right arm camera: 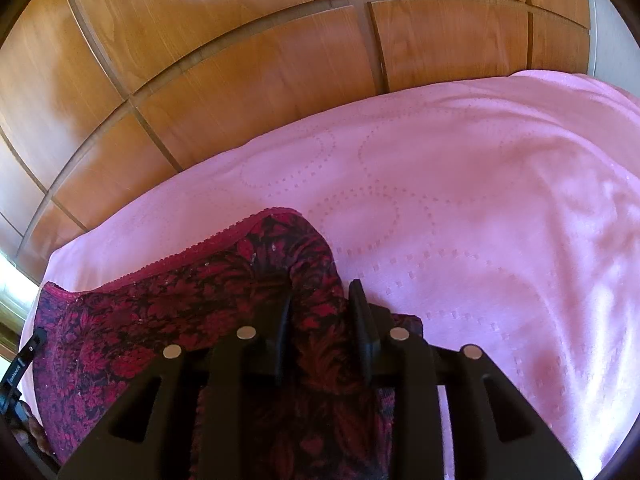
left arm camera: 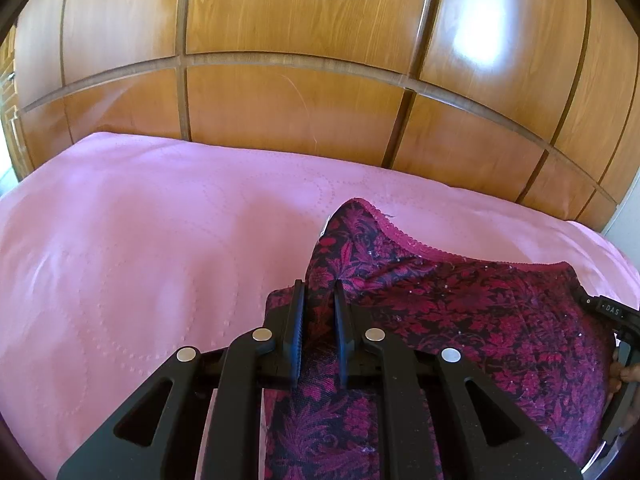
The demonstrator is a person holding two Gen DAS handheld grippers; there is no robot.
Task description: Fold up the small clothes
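Behind: glossy brown wooden panelled wardrobe (left arm camera: 280, 40). Surface: one pink bedspread with dotted quilted circles (left arm camera: 140, 240).

Garment: one small dark cloth item with a crimson floral print and scalloped pink trim (left arm camera: 460, 308), near the bedspread's far edge, raised at both ends.

Tools: two black two-finger grippers. Left gripper (left arm camera: 319, 320) is clamped on the garment's left peak. Right gripper (right arm camera: 320, 320) has its jaws somewhat apart with the right peak between them; whether the pads press on it I cannot tell.

Left-wrist view alone shows fingers (left arm camera: 624, 372) at its right edge.
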